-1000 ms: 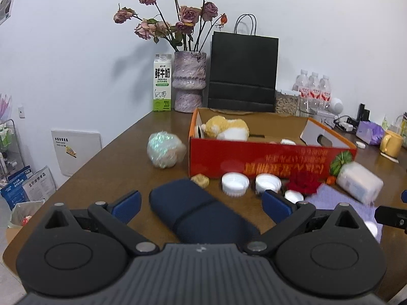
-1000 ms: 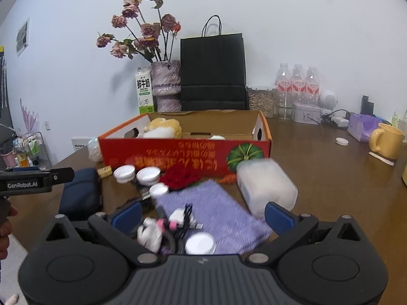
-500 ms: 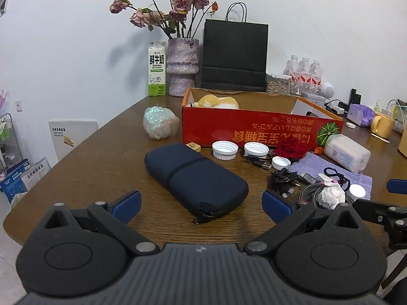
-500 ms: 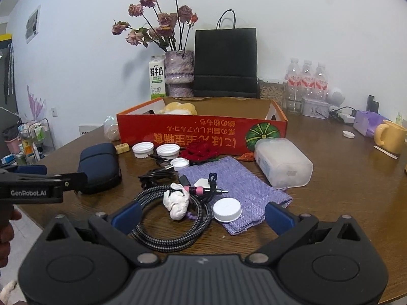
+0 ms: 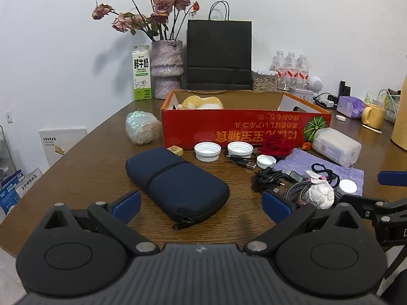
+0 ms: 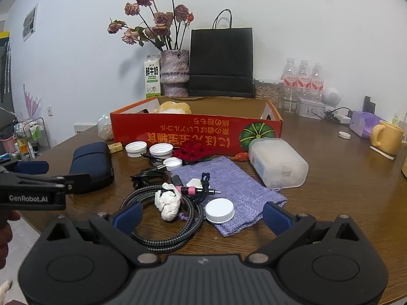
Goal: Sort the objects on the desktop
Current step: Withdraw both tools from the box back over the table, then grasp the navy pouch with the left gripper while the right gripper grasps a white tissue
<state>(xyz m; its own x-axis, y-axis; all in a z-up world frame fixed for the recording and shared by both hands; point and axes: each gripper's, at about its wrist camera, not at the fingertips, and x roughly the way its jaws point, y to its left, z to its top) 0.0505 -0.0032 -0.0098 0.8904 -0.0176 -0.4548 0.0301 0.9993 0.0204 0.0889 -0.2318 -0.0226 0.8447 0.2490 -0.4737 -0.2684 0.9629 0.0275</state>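
A navy zip case (image 5: pixel 175 185) lies on the brown table just beyond my open left gripper (image 5: pixel 201 206), which holds nothing. My right gripper (image 6: pixel 201 216) is open too, hovering over a braided cable coil (image 6: pixel 162 231), a crumpled white wad (image 6: pixel 168 203) and a white cap (image 6: pixel 219 211) on a purple cloth (image 6: pixel 229 185). Behind stands a red cardboard box (image 5: pixel 244 129) holding a yellow plush (image 5: pixel 201 102). Two white lids (image 5: pixel 207 151) and a clear plastic tub (image 6: pixel 278 162) sit by it.
A vase of dried roses (image 5: pixel 166 68), milk carton (image 5: pixel 141 76), black paper bag (image 5: pixel 218 56) and water bottles (image 5: pixel 291 72) line the back wall. A yellow mug (image 6: pixel 386 137) stands far right. A foil-wrapped bundle (image 5: pixel 142 127) lies left of the box.
Both grippers have pulled back and up from the clutter, so the navy case, cables and cloth now sit farther out in front. Jaws stayed open.
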